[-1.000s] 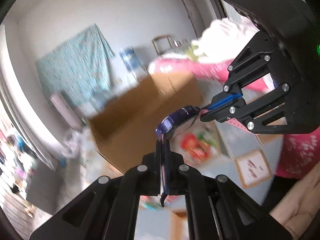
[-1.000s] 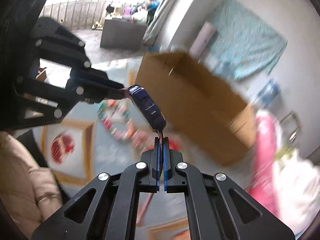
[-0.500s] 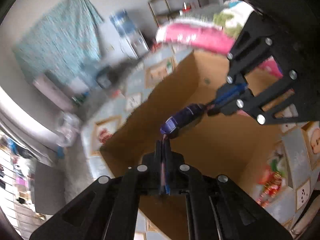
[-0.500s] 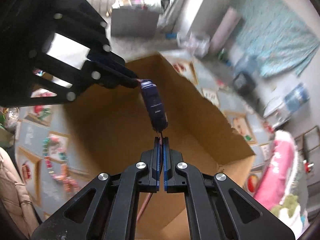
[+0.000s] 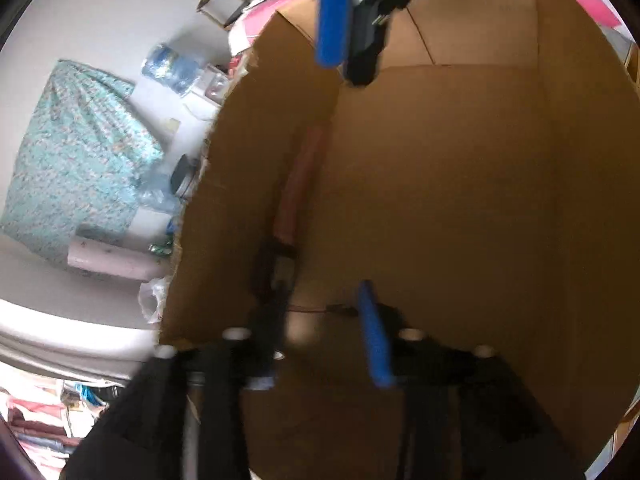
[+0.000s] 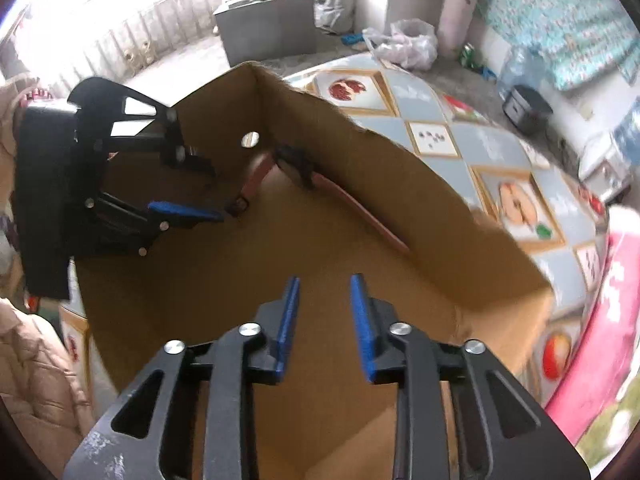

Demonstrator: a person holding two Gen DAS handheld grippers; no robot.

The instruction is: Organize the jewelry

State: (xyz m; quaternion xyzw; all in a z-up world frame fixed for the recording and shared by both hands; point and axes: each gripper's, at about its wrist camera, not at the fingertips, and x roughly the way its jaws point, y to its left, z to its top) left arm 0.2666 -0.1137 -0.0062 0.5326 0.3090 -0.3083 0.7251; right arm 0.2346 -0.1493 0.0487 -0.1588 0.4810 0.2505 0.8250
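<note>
A wristwatch with a dark face [image 6: 296, 160] and reddish-brown straps [image 6: 360, 212] is inside the open cardboard box [image 6: 440, 216], against its far wall, touching neither gripper. In the left wrist view the watch [image 5: 298, 184] is a blur along the box [image 5: 460, 180] corner. My left gripper [image 5: 320, 312] hangs over the box, its jaws opening with nothing between them; it also shows at the left of the right wrist view as the left gripper [image 6: 208, 190]. My right gripper [image 6: 325, 296] is above the box floor, jaws opening and empty; its blue pad [image 5: 332, 20] shows at the top.
The box stands on a tablecloth [image 6: 420, 112] with framed fruit pictures. Beyond it are a plastic bag [image 6: 408, 44], a grey cabinet [image 6: 268, 28] and a teal cloth [image 5: 72, 152]. Pink fabric [image 6: 616, 320] lies at the right. A beige quilted sleeve [image 6: 36, 380] is at the lower left.
Both grippers carried the watch over the box, tipped downward and opened. The watch left both grips and is now inside the box by its far wall.
</note>
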